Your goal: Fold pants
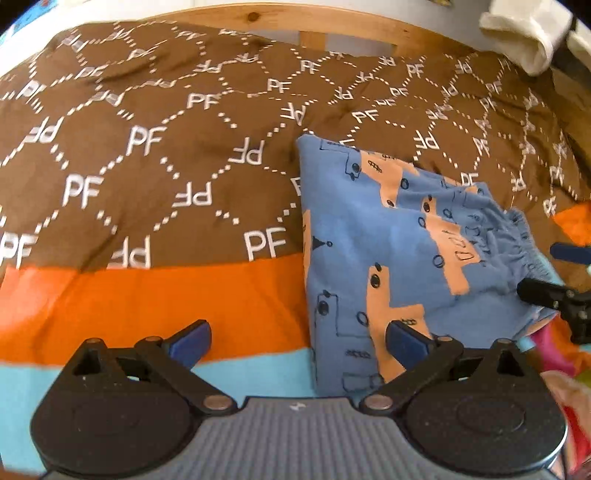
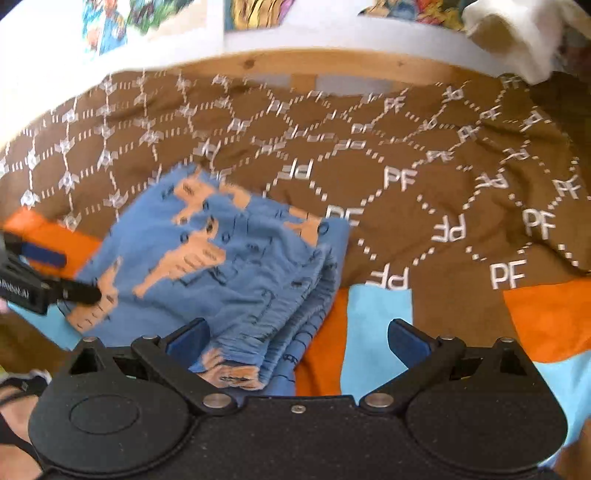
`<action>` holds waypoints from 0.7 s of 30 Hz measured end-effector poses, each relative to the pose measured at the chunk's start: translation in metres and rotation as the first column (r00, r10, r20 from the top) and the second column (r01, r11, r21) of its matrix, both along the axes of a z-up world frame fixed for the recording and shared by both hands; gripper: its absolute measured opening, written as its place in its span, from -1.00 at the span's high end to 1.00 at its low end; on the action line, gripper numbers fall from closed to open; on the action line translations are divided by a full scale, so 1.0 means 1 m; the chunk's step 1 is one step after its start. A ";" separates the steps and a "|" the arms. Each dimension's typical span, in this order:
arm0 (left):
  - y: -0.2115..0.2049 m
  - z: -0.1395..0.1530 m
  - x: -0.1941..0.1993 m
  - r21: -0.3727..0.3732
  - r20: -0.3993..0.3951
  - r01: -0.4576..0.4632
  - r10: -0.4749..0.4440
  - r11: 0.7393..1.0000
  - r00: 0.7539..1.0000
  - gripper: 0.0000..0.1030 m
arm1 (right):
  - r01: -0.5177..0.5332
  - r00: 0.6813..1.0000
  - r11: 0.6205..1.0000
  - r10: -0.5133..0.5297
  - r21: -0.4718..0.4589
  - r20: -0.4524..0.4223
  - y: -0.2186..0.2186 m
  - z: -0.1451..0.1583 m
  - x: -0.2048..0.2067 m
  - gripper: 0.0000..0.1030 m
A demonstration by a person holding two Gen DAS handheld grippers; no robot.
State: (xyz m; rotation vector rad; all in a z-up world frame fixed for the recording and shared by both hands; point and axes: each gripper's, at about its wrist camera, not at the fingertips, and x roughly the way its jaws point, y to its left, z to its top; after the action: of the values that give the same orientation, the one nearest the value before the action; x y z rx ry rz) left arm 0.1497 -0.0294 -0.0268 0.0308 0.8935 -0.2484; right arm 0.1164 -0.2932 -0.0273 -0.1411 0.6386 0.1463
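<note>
Both my left gripper (image 1: 297, 341) and right gripper (image 2: 297, 339) are hanging wide open, gripping nothing. I am hovering over the folded pants (image 1: 399, 236) lying on the brown bedspread (image 1: 147, 155); I should be pressing the stack flat, gently.

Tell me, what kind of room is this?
Probably a bedroom, perhaps a child's. A brown quilt printed with letters covers what looks like a bed with a wooden frame, colourful posters hang behind, and small blue patterned pants lie folded on top.
</note>
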 end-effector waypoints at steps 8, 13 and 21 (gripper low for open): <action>-0.001 -0.008 -0.014 0.025 -0.028 0.022 -0.022 0.999 0.999 -0.99 | -0.032 0.998 0.997 0.027 -0.071 -0.065 0.011 -0.015 -0.014 -0.99; 0.001 -0.003 -0.012 -0.024 -0.035 0.021 -0.022 0.999 0.999 -0.99 | 0.019 0.997 1.000 -0.018 0.018 -0.074 0.001 -0.011 -0.017 -0.99; 0.004 0.000 -0.010 -0.011 -0.006 0.008 -0.008 1.000 1.000 -1.00 | 0.033 0.997 0.999 -0.031 0.034 -0.064 -0.004 -0.001 -0.025 -0.99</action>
State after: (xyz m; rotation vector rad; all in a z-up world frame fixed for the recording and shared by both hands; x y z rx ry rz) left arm 0.1399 -0.0254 -0.0272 0.0236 0.8984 -0.2611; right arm 0.0912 -0.2972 -0.0279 -0.0929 0.7012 0.1316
